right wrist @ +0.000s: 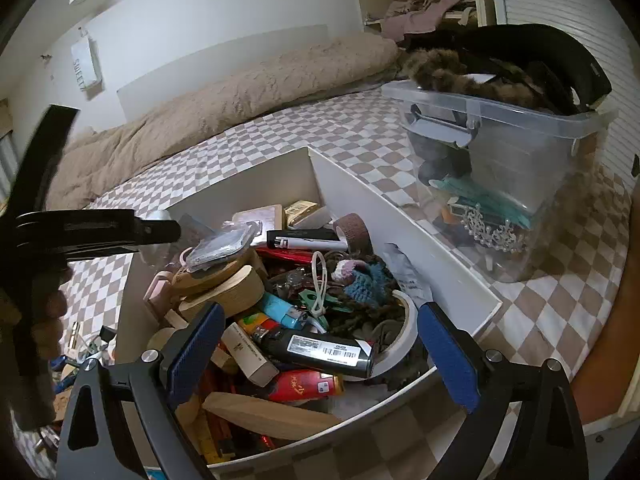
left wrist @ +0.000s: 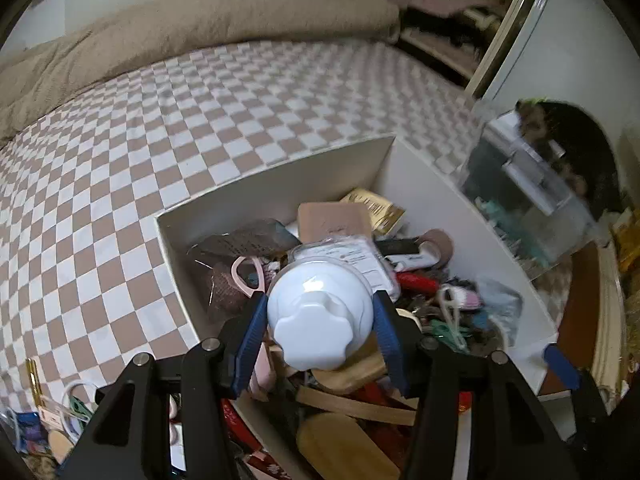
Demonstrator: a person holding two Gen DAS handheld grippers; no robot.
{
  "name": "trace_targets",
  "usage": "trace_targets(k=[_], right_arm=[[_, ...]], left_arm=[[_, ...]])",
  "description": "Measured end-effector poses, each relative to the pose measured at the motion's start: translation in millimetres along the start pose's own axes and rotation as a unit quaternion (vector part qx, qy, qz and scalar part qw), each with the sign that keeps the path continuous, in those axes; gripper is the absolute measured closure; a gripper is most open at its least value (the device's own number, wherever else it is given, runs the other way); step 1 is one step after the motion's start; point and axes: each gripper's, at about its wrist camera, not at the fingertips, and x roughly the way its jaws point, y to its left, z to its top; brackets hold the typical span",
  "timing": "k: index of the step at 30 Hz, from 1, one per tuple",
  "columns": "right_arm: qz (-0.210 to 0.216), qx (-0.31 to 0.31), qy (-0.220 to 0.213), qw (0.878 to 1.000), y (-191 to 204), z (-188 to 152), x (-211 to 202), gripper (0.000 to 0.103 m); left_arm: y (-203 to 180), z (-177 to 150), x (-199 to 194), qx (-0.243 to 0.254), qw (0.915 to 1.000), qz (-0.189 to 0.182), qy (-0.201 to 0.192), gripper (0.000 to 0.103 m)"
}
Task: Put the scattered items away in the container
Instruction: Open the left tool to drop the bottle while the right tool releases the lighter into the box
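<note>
My left gripper [left wrist: 320, 320] is shut on a white plastic jar with a lobed cap [left wrist: 318, 316] and holds it above the white box [left wrist: 280, 176] on the checkered bed. The box is full of small items: wooden pieces, lighters, a pink-handled scissors [left wrist: 248, 276], a packet [left wrist: 348, 252]. My right gripper [right wrist: 320, 340] is open and empty, hovering over the near end of the same box [right wrist: 404, 216], above a black cylinder with a barcode label [right wrist: 320, 350]. The left gripper's black frame [right wrist: 96, 228] shows at the left of the right wrist view.
A clear plastic bin [right wrist: 508, 168] with dark furry things on top stands right of the box. Loose small items [left wrist: 52, 420] lie on the bed left of the box. A beige duvet [left wrist: 200, 28] lies at the far side. The checkered sheet [left wrist: 200, 120] stretches beyond.
</note>
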Motion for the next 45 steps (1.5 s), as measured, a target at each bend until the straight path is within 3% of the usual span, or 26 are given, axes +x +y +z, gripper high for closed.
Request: trace_targets(k=[7, 12, 18, 21, 25, 27, 31, 39, 45], right_arm=[[0.008, 0.002, 0.003, 1.000, -1.8, -1.0, 3.1, 0.006], [0.011, 0.005, 0.005, 1.000, -3.6, -1.7, 5.1, 0.006], [0.011, 0.010, 0.008, 1.000, -7.7, -3.1, 7.1, 0.006], [0.013, 0.011, 0.009, 1.000, -9.4, -3.6, 7.5, 0.006], [0.014, 0.009, 0.009, 1.000, -9.7, -3.7, 8.7, 0.006], [0.015, 0.010, 0.009, 1.000, -9.5, -3.8, 8.7, 0.006], [0.017, 0.008, 0.011, 1.000, -8.0, -3.9, 9.8, 0.006], [0.018, 0.010, 0.006, 1.000, -8.2, -3.5, 8.0, 0.006], [0.009, 0.001, 0.004, 1.000, -5.1, -3.6, 8.1, 0.006]], left_arm=[[0.5, 13.3, 36.3, 0.023, 0.9954, 0.064, 0.067, 0.049], [8.5, 28.4, 46.2, 0.011, 0.9929, 0.089, 0.078, 0.049], [18.4, 38.7, 60.1, 0.005, 0.9862, 0.147, 0.075, 0.048], [22.1, 40.6, 64.7, -0.008, 0.9885, 0.132, 0.074, 0.045], [17.1, 40.6, 60.7, -0.006, 0.9922, 0.109, 0.060, 0.020], [12.1, 40.1, 56.6, -0.003, 0.9911, 0.122, 0.053, 0.009], [8.9, 35.9, 47.1, 0.008, 0.9906, 0.129, 0.045, 0.008], [10.8, 22.0, 29.5, -0.018, 0.9967, 0.068, 0.041, 0.004], [0.2, 5.9, 9.6, 0.006, 0.9982, 0.055, 0.022, 0.000]])
